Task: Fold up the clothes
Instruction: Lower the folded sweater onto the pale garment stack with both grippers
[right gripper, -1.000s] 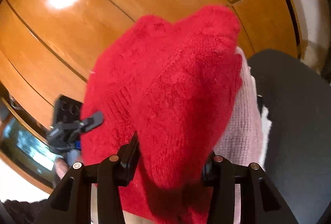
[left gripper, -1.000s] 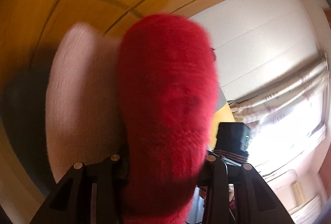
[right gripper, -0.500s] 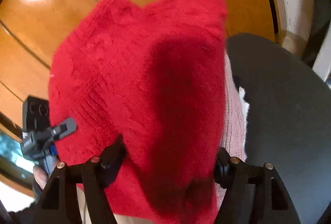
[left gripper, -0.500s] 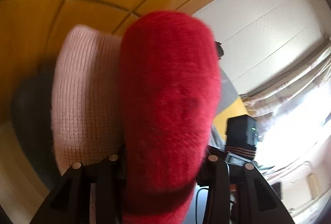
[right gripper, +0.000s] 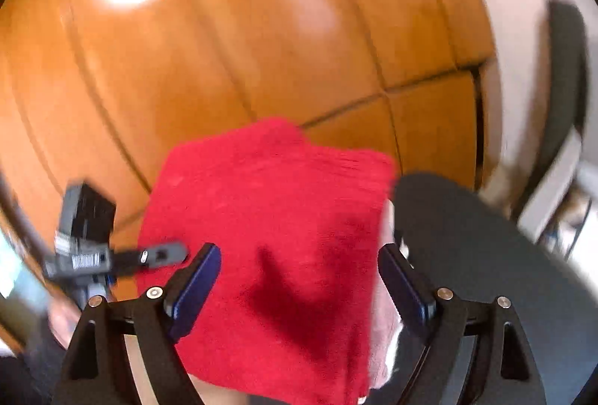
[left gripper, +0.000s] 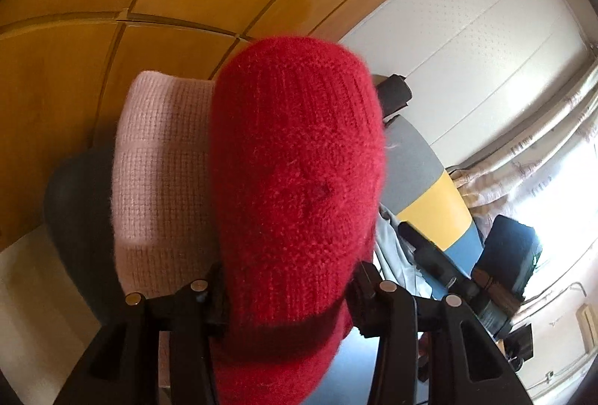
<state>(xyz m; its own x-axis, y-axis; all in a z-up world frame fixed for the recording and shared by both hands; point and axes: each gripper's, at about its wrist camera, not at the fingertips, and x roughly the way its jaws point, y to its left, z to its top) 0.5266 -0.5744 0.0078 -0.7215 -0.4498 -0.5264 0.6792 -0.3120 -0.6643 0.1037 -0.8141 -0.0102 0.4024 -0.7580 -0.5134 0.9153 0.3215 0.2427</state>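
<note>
Gripping a thick roll of the red knit [left gripper: 299,181], the left gripper [left gripper: 287,285] has the fabric bulging up between its pads, which press its sides though the jaws are easing apart. Left of it in that view lies a pink knit [left gripper: 164,173] on a dark seat [left gripper: 74,203].

In the right wrist view the left gripper [right gripper: 164,253] shows at the left edge of the sweater [right gripper: 269,218], which lies folded flat on top of the pink one [right gripper: 383,315]. The right gripper [right gripper: 299,278] is opening, pads clear of the cloth on both sides, nothing held.

Both knits look soft, fluffy and light; they will sag and unroll if taken by one layer. A folded edge or corner, pinched through all layers, is probably the best hold.

Count: one red knit, one pink knit, two grippers, one seat.
</note>
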